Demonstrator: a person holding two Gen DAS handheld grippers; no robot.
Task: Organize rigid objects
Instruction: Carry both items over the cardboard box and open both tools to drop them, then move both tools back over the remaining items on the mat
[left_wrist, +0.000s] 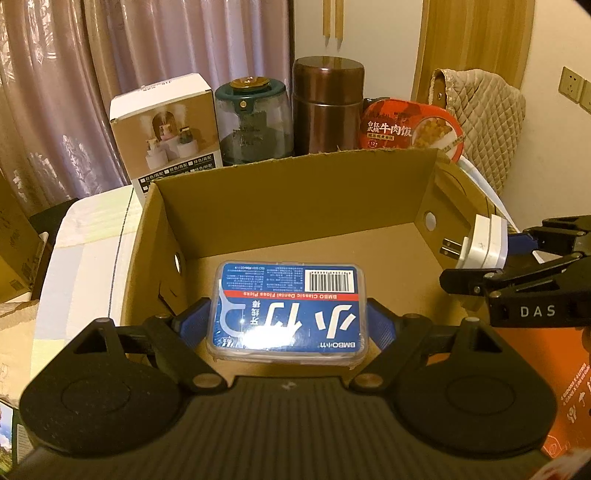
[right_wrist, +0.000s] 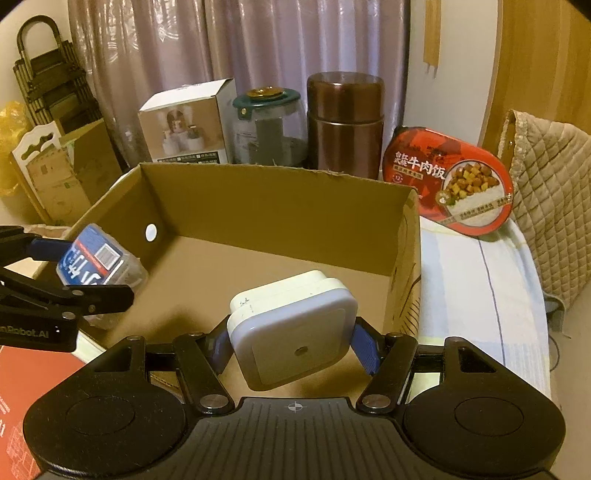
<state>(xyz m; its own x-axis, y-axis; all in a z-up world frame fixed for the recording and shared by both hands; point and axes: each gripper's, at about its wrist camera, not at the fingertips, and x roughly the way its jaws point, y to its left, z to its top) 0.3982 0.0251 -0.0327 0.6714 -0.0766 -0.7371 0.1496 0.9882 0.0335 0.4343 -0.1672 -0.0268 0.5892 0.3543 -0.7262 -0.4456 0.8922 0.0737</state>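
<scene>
Hovering over the open cardboard box (left_wrist: 295, 206), the left gripper (left_wrist: 290, 317) is clamped on the floss pick case (left_wrist: 290, 308), whose slick plastic might slip. Rightward, the right gripper (right_wrist: 291, 343) pinches the white plug adapter (right_wrist: 291, 332) above the box's right side, seemingly tilted; releasing both together risks a collision inside.

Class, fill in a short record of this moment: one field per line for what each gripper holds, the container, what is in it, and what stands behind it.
left gripper: shut on the floss pick case, held over the box
right gripper: shut on the white plug adapter, held over the box
container: open cardboard box
box contents: none visible on the floor that shows
behind box: white carton, green-lidded jar, brown canister, red meal tub
</scene>
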